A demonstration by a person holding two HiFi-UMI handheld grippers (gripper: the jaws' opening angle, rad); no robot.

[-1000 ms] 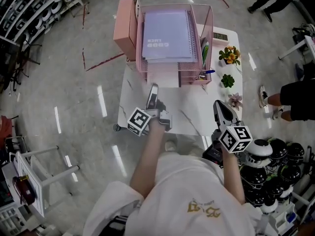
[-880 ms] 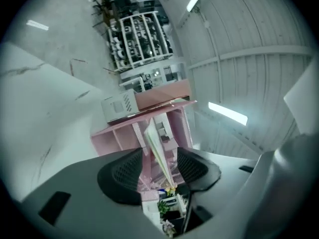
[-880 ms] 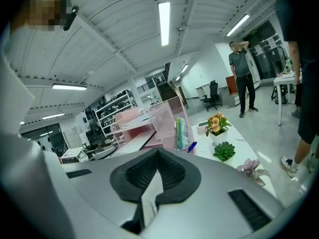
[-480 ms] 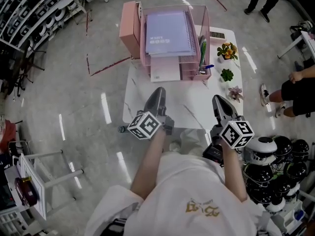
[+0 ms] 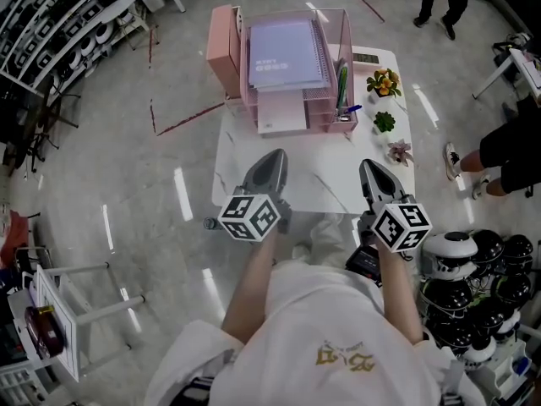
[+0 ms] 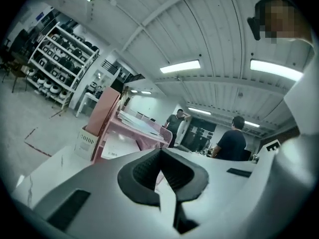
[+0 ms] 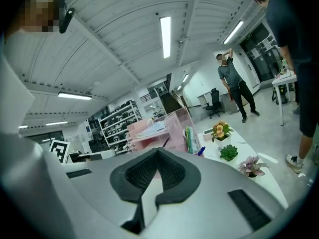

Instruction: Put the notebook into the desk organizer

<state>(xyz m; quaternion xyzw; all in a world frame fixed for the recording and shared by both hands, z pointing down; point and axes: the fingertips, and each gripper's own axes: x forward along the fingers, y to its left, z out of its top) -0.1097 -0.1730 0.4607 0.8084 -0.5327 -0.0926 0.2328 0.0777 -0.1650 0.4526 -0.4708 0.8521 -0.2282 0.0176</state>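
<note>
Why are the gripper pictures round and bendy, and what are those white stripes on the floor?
Left and right gripper views: a wide-angle lens gives a round picture with dark corners and bends the straight ceiling beams. Head view: the white stripes on the floor are glare, likely ceiling lights mirrored in its shine; light is even, shadows faint.

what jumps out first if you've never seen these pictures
The pink desk organizer at the far edge of the white table, a lavender notebook lying flat on its top tray. Nearer, the left tongs and right tongs hover shut and empty, the left's jaws having just closed.
</note>
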